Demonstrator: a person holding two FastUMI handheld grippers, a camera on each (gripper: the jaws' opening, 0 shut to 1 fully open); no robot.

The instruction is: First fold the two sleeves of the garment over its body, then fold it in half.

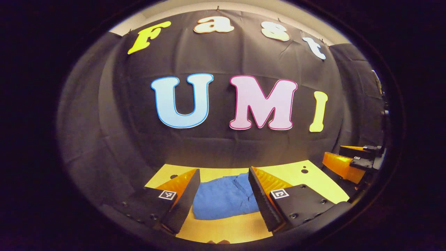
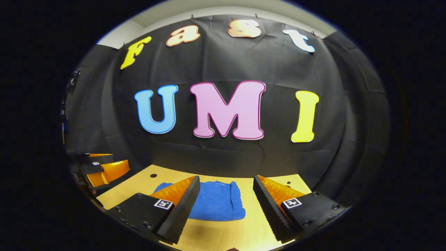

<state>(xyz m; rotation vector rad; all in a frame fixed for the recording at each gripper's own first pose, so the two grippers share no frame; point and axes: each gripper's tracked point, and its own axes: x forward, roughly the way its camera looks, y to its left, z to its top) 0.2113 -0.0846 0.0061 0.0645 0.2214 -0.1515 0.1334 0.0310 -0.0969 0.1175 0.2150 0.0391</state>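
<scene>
In the left gripper view, the left gripper (image 1: 223,195) is hanging above the pale wooden counter (image 1: 223,232) with its two fingers standing wide apart and gripping nothing. Between those fingers, and lower down on the counter, the blue garment (image 1: 224,198) is lying as a compact folded bundle, its near edge running straight across and soft creases showing over its upper part; no sleeve is sticking out to either side. The garment is sitting toward the back of the counter, near the foot of the black cloth wall (image 1: 223,139), with a strip of bare counter lying between it and the camera. At the far right edge of the same view the right gripper is showing farther off, raised beside the counter's right end and well apart from the garment. In the right gripper view, the right gripper (image 2: 226,205) is likewise hovering with its fingers spread wide and nothing caught between them. The garment (image 2: 217,202) is resting flat on the counter (image 2: 223,237) in the gap between those fingers, its right edge rounded where the fabric is doubled over. At the left edge of this view the left gripper is showing farther off, held beside the counter's left side, clear of the garment.
</scene>
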